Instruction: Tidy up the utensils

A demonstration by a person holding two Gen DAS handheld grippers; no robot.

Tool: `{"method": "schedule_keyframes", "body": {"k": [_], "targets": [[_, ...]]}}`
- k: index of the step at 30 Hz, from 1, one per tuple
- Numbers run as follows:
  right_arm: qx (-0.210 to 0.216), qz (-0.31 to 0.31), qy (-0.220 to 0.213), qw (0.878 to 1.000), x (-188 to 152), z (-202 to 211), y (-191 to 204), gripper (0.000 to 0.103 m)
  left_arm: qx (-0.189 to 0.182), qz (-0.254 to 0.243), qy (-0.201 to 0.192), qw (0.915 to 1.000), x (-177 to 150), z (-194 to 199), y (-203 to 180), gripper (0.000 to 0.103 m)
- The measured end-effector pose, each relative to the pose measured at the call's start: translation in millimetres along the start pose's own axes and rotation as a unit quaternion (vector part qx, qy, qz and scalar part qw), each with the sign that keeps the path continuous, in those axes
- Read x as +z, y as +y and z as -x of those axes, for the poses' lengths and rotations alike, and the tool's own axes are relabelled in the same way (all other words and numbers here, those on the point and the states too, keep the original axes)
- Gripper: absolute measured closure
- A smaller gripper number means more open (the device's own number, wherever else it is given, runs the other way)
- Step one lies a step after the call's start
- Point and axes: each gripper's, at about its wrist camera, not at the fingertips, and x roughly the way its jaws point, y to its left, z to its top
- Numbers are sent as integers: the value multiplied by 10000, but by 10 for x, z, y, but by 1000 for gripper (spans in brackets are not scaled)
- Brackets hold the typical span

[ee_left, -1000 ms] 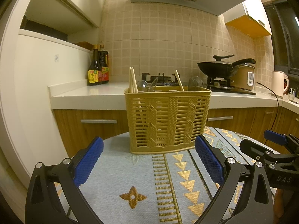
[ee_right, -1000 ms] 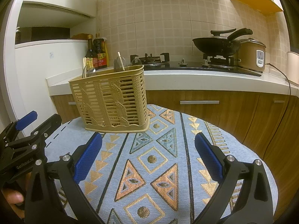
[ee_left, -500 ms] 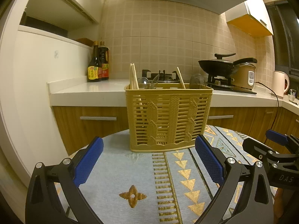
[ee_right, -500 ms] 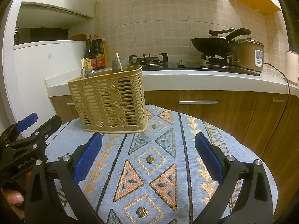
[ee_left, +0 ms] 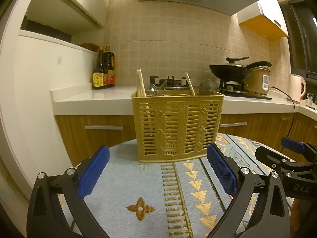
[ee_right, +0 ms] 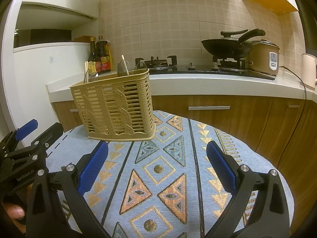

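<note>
Basket (ee_left: 177,125) nearer, tan, slatted, upright

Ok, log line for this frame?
left gripper: open, empty | right gripper: open, empty | utensil basket: upright on tablecloth, holds chopsticks
</note>
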Motion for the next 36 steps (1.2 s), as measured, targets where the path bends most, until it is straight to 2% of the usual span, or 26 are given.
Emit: {"method": "schedule_keyframes", "body": {"k": [36], "targets": [[65, 27, 96, 9999, -7, -38, 34, 8, -17, -20, 36, 10000, 2, -12, 4, 8]]}}
